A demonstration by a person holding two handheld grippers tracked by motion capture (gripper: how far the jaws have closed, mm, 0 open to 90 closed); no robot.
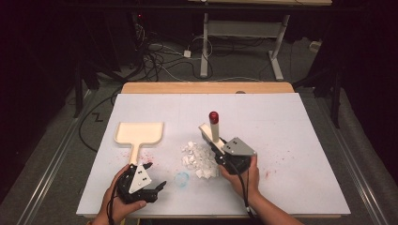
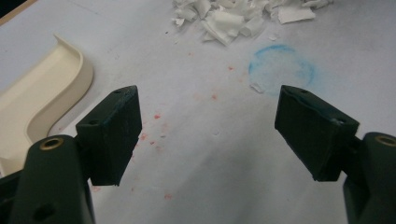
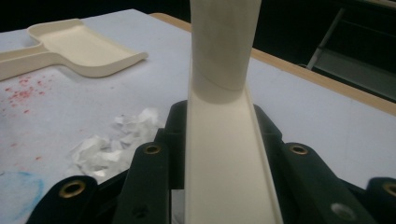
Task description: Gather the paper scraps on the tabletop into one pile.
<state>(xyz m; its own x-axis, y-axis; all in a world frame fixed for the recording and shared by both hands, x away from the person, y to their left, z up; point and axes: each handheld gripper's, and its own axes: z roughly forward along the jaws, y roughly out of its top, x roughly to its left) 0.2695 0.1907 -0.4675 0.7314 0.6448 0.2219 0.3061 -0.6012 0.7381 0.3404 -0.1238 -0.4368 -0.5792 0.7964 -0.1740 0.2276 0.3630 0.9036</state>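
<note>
Sweeping the paper scraps (image 1: 199, 159) at the centre of the tabletop (image 1: 300, 140) is best done with the brush (image 1: 214, 127), clamped by its handle in the closed right hand-held gripper (image 1: 224, 150), kept low and drawn left towards the dustpan (image 1: 140, 133) at centre left. The left hand-held gripper (image 1: 152, 180) is held wide open and empty beside the dustpan's handle, which should be gripped first. No brand, label or writing can be read.

text: none readable | labels: none | numbers: none
</note>
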